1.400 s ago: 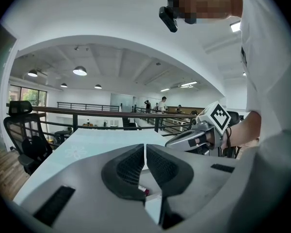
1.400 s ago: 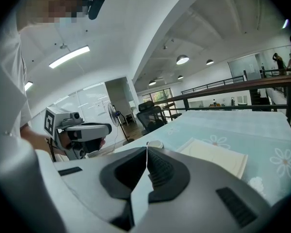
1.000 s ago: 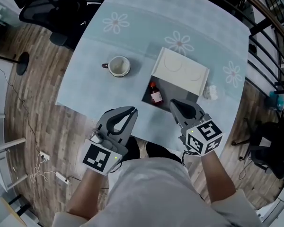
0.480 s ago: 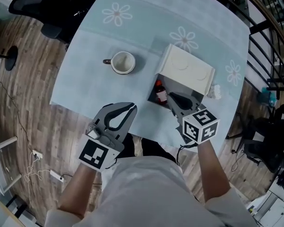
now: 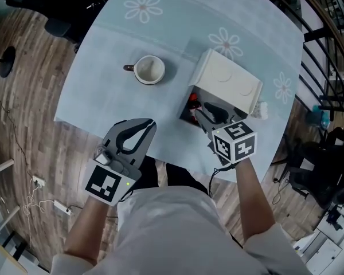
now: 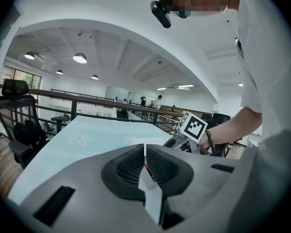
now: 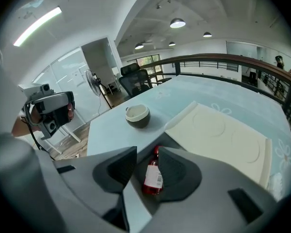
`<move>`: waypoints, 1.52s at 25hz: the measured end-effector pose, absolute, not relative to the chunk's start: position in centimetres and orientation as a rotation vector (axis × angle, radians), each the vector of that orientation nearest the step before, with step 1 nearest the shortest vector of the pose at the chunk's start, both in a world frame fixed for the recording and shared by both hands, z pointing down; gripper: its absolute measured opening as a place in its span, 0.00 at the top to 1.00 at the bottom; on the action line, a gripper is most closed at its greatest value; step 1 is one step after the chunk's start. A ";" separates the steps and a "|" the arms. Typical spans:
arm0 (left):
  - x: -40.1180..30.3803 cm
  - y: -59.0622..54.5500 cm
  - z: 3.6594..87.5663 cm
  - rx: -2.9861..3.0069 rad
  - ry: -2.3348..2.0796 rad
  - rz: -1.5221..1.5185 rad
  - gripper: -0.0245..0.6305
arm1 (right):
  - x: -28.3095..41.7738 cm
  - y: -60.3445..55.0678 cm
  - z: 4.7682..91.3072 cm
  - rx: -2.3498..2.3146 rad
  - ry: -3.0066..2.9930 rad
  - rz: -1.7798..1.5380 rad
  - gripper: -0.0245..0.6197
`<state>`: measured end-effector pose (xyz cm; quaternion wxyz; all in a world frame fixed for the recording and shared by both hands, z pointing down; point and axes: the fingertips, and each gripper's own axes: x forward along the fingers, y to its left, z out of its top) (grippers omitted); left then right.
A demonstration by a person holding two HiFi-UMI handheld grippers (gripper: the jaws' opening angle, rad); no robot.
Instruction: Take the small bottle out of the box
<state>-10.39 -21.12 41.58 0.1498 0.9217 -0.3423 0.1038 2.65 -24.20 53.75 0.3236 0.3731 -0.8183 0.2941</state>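
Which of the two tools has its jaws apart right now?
The right tool: its jaws have just been opening and stand apart with the small bottle between them. On the left tool the jaws are pressed together.

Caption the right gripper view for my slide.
Right gripper, jaws just opened, lines up on small red bottle between them in white box.

From the head view the small bottle [image 5: 193, 102] shows only as a red scrap; the right tool [image 5: 206, 110] covers the rest (its jaws have just been opening, the bottle lying between them), along with most of the box's [image 5: 226, 83] inside. In the right gripper view those jaws hide the bottle's foot. The white lump [image 5: 262, 111] beside the box, at the surface's [image 5: 103, 67] right edge, is too small to name. The surface's far edge runs off the picture's top.
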 end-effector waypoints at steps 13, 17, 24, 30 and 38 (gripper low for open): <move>-11.9 -21.7 42.8 2.593 -1.032 0.267 0.92 | 2.9 -23.7 59.1 0.853 -1.928 0.796 0.60; -12.3 -21.7 43.1 2.576 -1.039 0.260 0.92 | 2.9 -23.8 59.9 0.839 -1.888 0.800 0.59; -12.6 -21.7 43.9 2.556 -1.044 0.262 0.92 | 3.0 -23.6 61.6 0.820 -1.823 0.808 0.59; -12.9 -21.9 44.2 2.538 -1.051 0.255 0.92 | 3.0 -23.7 62.5 0.824 -1.789 0.799 0.59; -12.8 -22.1 44.1 2.547 -1.049 0.268 0.92 | 2.9 -23.8 62.8 0.826 -1.770 0.811 0.60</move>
